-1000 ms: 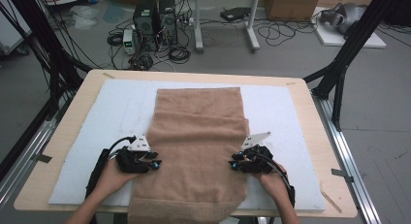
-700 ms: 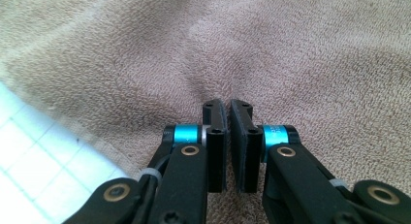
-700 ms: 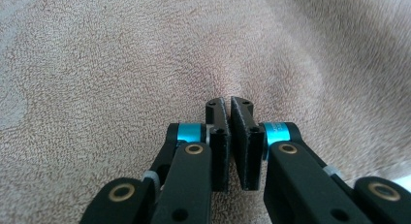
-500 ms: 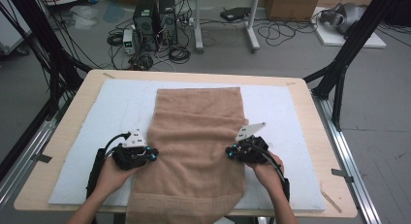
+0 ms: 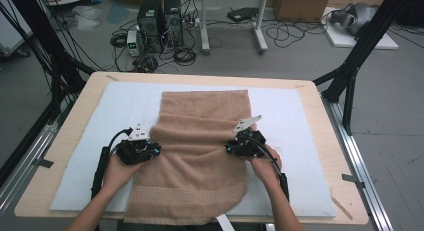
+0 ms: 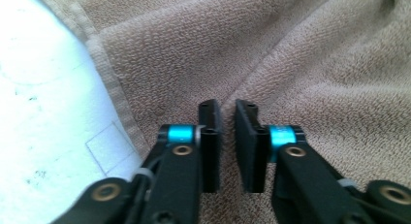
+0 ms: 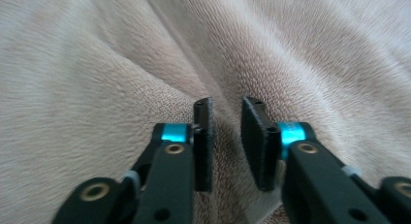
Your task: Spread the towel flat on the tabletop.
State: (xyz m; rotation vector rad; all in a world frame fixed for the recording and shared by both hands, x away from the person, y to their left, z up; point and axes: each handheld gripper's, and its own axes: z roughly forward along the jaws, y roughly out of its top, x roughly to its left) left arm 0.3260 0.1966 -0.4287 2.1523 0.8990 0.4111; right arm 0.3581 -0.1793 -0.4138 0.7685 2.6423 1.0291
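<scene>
A tan towel [image 5: 200,176] lies lengthwise on the white mat [image 5: 285,121], and a raised fold runs across it between the two grippers. My left gripper [image 5: 156,150] pinches its left edge; in the left gripper view the jaws [image 6: 227,107] stand a narrow gap apart, with a ridge of towel [image 6: 300,64] running into the gap. My right gripper [image 5: 229,150] pinches the right edge, its jaws [image 7: 227,105] likewise astride a ridge of towel [image 7: 97,88]. Both pairs of jaws have just been opening slightly, with cloth still between them. The towel is drawn in narrower where the grippers hold it.
The mat covers most of a wooden table [image 5: 330,156]; bare mat [image 6: 48,88] lies left of the towel. The towel's near end hangs over the front edge. Black frame posts flank the table. Computers and cables sit on the floor beyond.
Both grippers have moved away from the person and inward, dragging the towel edges along. The flat towel now has a fold across its middle and a narrower waist.
</scene>
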